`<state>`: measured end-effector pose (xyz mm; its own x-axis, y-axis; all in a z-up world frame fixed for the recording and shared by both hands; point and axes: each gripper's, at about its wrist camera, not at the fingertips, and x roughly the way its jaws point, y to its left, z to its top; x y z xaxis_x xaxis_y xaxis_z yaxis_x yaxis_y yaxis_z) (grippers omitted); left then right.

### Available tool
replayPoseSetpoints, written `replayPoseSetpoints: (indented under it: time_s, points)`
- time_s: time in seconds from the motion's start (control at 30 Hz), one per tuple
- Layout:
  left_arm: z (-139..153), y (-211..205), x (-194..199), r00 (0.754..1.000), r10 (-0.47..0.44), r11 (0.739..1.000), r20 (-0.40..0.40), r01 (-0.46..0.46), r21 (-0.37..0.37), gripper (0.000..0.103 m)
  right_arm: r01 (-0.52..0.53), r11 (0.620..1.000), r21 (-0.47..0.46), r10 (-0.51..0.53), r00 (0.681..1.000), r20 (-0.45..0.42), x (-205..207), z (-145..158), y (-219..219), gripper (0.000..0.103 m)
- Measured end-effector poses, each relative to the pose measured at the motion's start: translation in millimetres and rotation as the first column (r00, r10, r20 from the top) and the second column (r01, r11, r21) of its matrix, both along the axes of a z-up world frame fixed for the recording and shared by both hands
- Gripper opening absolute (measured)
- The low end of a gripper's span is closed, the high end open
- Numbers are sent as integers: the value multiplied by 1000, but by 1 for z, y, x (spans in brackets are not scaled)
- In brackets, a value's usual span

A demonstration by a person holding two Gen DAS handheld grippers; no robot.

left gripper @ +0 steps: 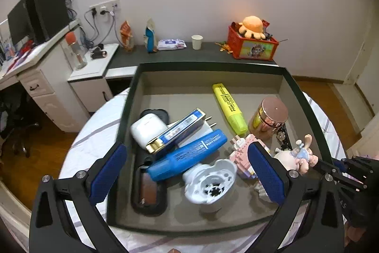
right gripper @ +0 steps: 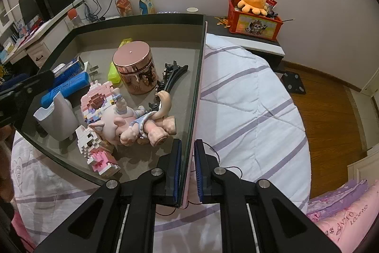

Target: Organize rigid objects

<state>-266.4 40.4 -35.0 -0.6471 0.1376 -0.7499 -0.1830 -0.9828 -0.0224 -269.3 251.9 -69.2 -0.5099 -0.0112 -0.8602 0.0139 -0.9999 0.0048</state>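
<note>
A dark tray (left gripper: 132, 87) with a grey floor sits on a round bed. It holds a blue marker (left gripper: 187, 155), a yellow highlighter (left gripper: 228, 108), a white earbud case (left gripper: 148, 128), a blue-gold box (left gripper: 176, 131), a copper-lidded jar (left gripper: 270, 117), a white plastic part (left gripper: 210, 184), a pink block figure (left gripper: 239, 154) and a pink doll (left gripper: 296, 155). My left gripper (left gripper: 187, 179) is open above the tray's near side. My right gripper (right gripper: 188, 172) is shut on the tray's right wall (right gripper: 197, 77).
A red toy crate (left gripper: 252, 45) with an orange plush, a paper cup (left gripper: 197, 42) and snack bags stand on the dark shelf behind. A white desk (left gripper: 35, 77) with a monitor is at the left. The striped bedcover (right gripper: 248, 106) spreads to the right; wood floor lies beyond.
</note>
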Motion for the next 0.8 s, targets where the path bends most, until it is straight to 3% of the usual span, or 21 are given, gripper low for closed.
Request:
replayPoseSetpoints:
  time_s: [0.07,0.23,0.33,0.7,0.8]
  points:
    - [6,-6,10,1000,12,1000,-9,-12,8,103,7,1000,-7,-7,1000,-7,1,3,2,11]
    - [17,-19,35,999,23,999,-23,-23,22,103,26,1000,2,-26,997,-71,10,23,3,60]
    - [25,-26,51,999,39,999,-32,-38,28,103,19,1000,9,-18,994,-110,19,39,-1,74]
    - [55,-44,110,990,95,995,-104,-92,32,103,-73,997,-11,68,969,-237,58,89,-42,83]
    - [63,-50,129,985,114,993,-129,-110,39,103,-104,992,-68,79,951,-298,78,105,-50,85]
